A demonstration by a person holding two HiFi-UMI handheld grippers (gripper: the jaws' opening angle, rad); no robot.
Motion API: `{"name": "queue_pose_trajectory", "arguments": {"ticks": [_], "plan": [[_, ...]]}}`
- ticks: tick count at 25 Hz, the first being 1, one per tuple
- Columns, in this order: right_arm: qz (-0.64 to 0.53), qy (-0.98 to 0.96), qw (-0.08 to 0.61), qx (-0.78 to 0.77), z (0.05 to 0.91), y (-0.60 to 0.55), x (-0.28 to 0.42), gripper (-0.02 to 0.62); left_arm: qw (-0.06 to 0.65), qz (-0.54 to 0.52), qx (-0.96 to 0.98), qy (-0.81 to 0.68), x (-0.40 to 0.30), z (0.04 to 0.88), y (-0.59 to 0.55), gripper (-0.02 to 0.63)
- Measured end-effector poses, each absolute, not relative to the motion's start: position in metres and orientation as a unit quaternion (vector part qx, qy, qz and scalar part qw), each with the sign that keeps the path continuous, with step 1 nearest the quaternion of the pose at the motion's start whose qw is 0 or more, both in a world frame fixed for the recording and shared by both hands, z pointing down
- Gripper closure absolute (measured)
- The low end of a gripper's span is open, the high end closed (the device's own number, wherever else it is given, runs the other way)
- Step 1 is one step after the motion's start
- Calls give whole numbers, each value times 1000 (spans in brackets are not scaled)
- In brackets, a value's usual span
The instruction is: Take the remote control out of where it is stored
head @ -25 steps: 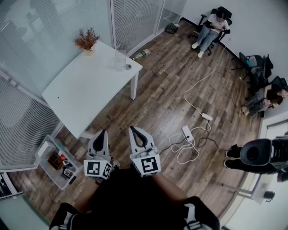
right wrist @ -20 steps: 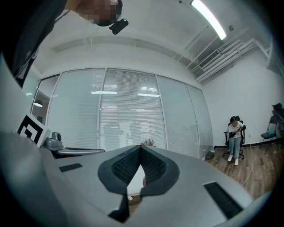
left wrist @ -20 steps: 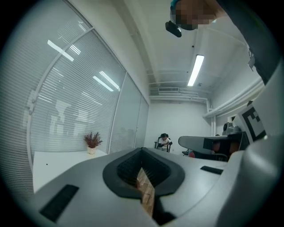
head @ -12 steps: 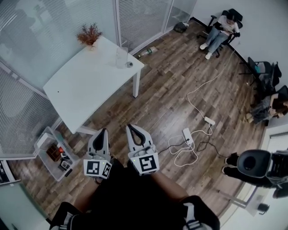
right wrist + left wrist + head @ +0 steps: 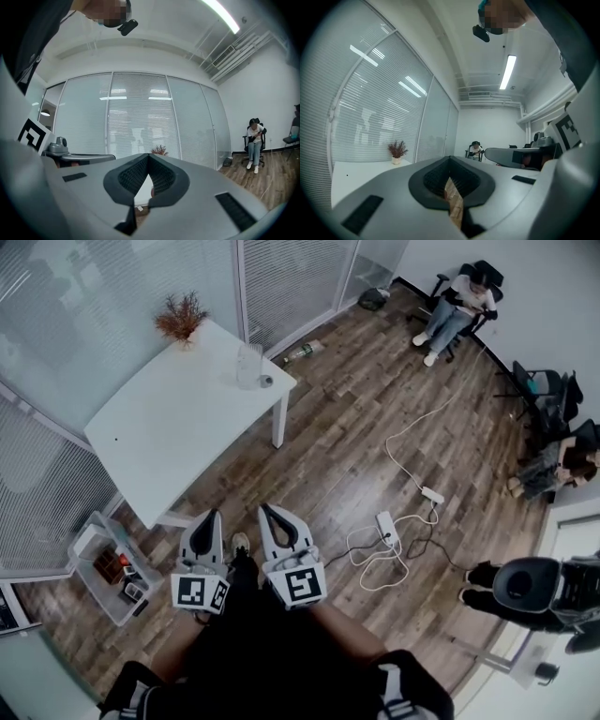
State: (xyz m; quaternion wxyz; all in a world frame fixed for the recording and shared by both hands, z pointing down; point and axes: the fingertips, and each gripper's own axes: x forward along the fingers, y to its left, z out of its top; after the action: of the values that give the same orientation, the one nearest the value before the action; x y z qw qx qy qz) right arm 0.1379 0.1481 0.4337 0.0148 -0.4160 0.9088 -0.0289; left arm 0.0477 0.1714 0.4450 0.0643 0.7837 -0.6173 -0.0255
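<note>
**Room.** An office with a wood-plank floor (image 5: 328, 456) is shown, enclosed on two sides by glass partitions (image 5: 281, 277) fitted with blinds. Two seated people are recorded at the far edge of the room, well apart from the work area.

**Furniture.** A white table (image 5: 169, 427) is placed near the partitions. A dried plant (image 5: 181, 318) is set at its far corner and a clear glass vessel (image 5: 248, 367) near its right edge.

**Floor items.** A power strip (image 5: 387, 524) with loose white cable is laid to the right of the grippers.

**Storage.** A clear plastic bin (image 5: 82, 538) is set on the floor at the left, beside the table's near end. Several small dark and reddish items are held in it. The remote control is judged to be among them, but it is too small to be picked out.

**Left gripper** (image 5: 208, 521). It is held level in front of the body. Its fingers are pressed together at the tips with nothing between them, and only floor is seen through the slit behind.

**Right gripper** (image 5: 272, 518). It is held level just beside the left one. Its fingers are likewise pressed together, and nothing is held.

**Progress.** The task is judged barely begun. The bin is not yet reached and nothing is grasped. The approach to the bin, the opening of a gripper, the grasp and the lifting out all remain to be done.
</note>
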Motion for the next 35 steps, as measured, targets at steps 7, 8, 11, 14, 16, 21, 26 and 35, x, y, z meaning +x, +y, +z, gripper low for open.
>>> {"name": "queue_pose_trajectory", "arguments": {"ticks": [7,8,11,14,16,21,26,35], "plan": [[-20,897,16,-440,427,120,119,595,58,-36,793,-605,18,436,132,601],[-23,895,16,-446,428,116,115,595,58,-36,796,-601,14,436,127,601],[-24,887,15,-460,427,102,102,595,59,-35,806,-588,3,438,112,601],[-23,883,7,-469,431,90,84,595,59,-35,813,-578,-13,439,99,601],[-18,880,6,-474,432,82,72,595,57,-33,817,-573,-26,440,90,601],[-21,868,9,-496,433,65,53,595,57,-36,825,-562,-53,444,71,601],[-16,861,6,-508,434,53,37,595,58,-33,829,-555,-72,448,54,601],[-20,859,10,-511,431,25,35,595,71,-41,831,-551,-67,452,31,601]]}}
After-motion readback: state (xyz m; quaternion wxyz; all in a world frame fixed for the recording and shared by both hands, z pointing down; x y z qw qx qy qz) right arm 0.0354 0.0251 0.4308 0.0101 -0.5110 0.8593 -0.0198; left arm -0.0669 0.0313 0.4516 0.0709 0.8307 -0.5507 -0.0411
